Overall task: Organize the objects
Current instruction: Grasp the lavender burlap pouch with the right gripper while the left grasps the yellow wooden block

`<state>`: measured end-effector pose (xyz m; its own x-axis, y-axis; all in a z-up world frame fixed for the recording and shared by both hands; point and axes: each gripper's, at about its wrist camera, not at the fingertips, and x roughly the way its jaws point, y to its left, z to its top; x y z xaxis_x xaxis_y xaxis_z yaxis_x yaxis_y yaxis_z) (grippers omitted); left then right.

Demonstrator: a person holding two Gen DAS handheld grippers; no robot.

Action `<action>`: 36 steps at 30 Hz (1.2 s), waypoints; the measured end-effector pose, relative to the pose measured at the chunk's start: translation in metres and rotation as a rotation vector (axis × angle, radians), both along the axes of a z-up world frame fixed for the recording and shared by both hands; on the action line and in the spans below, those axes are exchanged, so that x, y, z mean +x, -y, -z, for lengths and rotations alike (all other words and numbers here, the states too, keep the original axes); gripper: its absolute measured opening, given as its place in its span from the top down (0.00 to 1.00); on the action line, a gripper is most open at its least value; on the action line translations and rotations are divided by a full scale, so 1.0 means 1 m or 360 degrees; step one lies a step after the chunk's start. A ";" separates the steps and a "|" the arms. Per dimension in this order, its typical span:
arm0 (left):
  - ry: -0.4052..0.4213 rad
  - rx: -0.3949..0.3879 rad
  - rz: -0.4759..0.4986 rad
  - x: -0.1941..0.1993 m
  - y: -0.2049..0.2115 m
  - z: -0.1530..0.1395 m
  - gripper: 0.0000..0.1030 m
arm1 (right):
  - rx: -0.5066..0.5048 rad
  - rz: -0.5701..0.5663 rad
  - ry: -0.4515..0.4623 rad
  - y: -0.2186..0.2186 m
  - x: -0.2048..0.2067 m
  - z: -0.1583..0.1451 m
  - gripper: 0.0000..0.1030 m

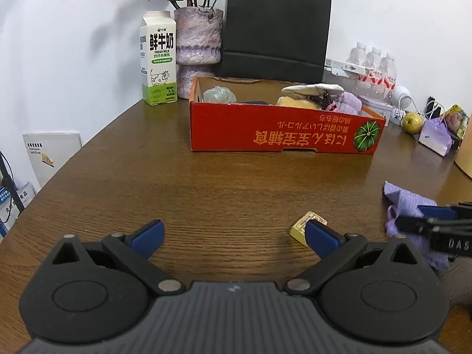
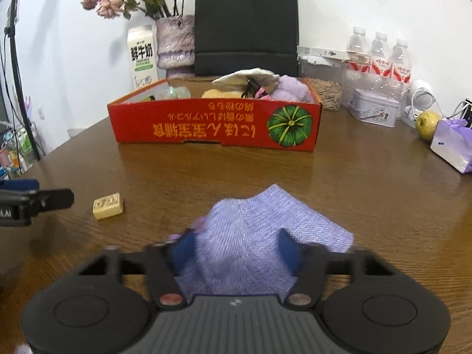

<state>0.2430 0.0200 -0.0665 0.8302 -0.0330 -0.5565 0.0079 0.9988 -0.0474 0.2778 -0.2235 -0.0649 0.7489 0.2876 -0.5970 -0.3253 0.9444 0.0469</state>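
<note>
A purple cloth (image 2: pixel 259 224) lies bunched on the wooden table (image 2: pixel 368 194), and my right gripper (image 2: pixel 236 250) is shut on it, with its blue pads pressing the folds from both sides. The same cloth (image 1: pixel 404 203) shows at the right edge of the left wrist view. My left gripper (image 1: pixel 236 236) stands open just above the table with nothing between its fingers. A small yellow block (image 1: pixel 301 227) lies right beside its right fingertip. The block (image 2: pixel 107 205) also lies left of the cloth. Behind stands a red cardboard box (image 2: pixel 215 129), holding several soft items.
At the back are a milk carton (image 1: pixel 159 59), a vase of dried flowers (image 1: pixel 197 50) and a black paper bag (image 1: pixel 274 29). To the right stand water bottles (image 2: pixel 377 59), a tin (image 2: pixel 374 109), a pear (image 2: pixel 427 124) and a purple bag (image 2: pixel 454 144).
</note>
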 end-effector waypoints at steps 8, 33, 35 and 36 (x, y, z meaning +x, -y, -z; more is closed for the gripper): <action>-0.0104 0.0054 0.0047 0.014 0.022 0.010 0.00 | 0.0111 0.0017 -0.0011 0.011 0.005 -0.001 0.93; -0.0058 0.0090 0.0134 0.026 0.059 0.008 0.79 | -0.0016 0.0014 0.0070 0.000 -0.002 -0.003 0.93; -0.0043 0.0085 0.0127 0.023 0.057 0.006 0.79 | -0.0024 0.0023 0.0099 0.000 -0.004 -0.005 0.93; -0.0035 0.0081 0.0127 0.022 0.056 0.006 0.79 | -0.0031 0.0025 0.0119 0.000 -0.006 -0.005 0.93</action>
<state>0.2650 -0.0364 -0.0720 0.8136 -0.0696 -0.5773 0.0868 0.9962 0.0024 0.2717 -0.2231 -0.0594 0.7958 0.2645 -0.5447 -0.3126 0.9499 0.0045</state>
